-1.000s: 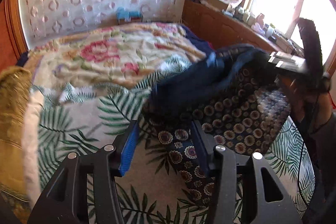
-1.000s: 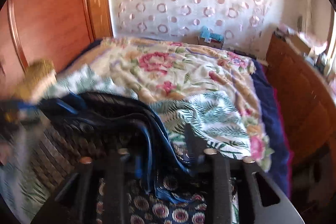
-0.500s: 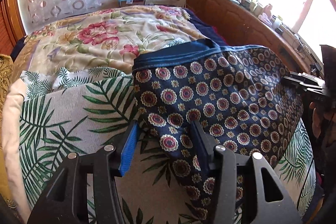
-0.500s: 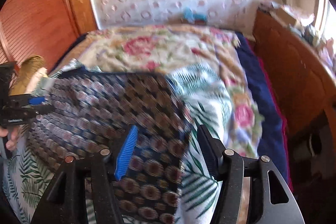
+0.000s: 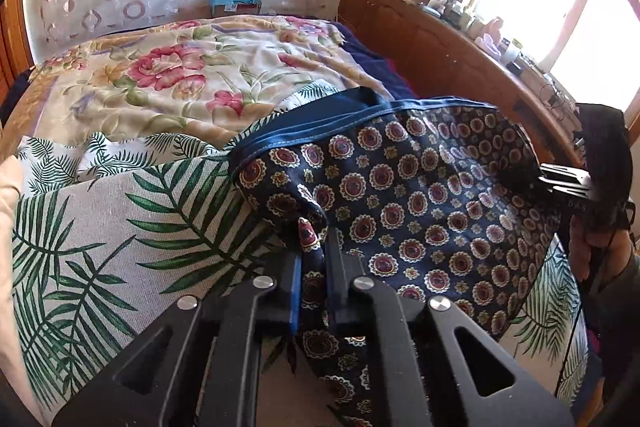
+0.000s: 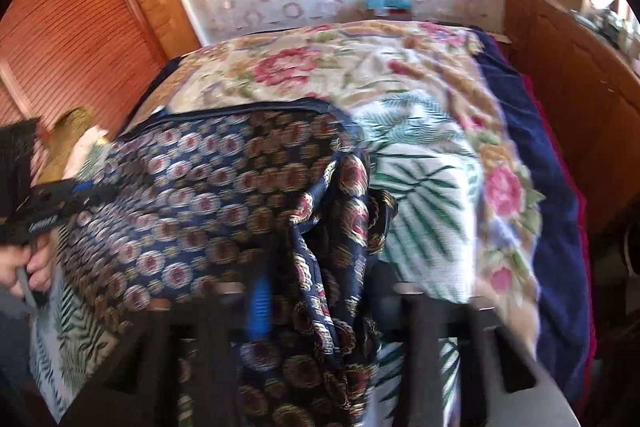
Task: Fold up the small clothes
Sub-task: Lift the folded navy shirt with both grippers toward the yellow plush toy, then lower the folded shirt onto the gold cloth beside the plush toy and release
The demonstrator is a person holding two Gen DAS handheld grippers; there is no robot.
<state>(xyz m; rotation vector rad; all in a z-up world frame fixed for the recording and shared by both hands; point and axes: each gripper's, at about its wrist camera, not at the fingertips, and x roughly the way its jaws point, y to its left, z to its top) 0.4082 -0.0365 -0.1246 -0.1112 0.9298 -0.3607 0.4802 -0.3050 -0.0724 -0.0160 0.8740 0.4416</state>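
A small navy garment [image 5: 420,195] printed with red and cream medallions, probably shorts with a plain blue waistband [image 5: 340,123], lies spread over a palm-leaf cloth [image 5: 120,227] at the near end of a bed. The left gripper [image 5: 312,267] is clenched on a bunched near corner of the fabric, its jaws almost together around the cloth. The right gripper [image 6: 316,291] pinches the opposite near corner; this view is blurred, but a thick gather of fabric fills the gap between its jaws. Holding both corners at once likely keeps the piece taut and flat, so an edge can be carried over in a clean fold. Beyond the garment a flowered bedspread [image 5: 168,75] covers the rest of the bed. A wooden cabinet [image 5: 440,59] runs along the right side under a bright window.
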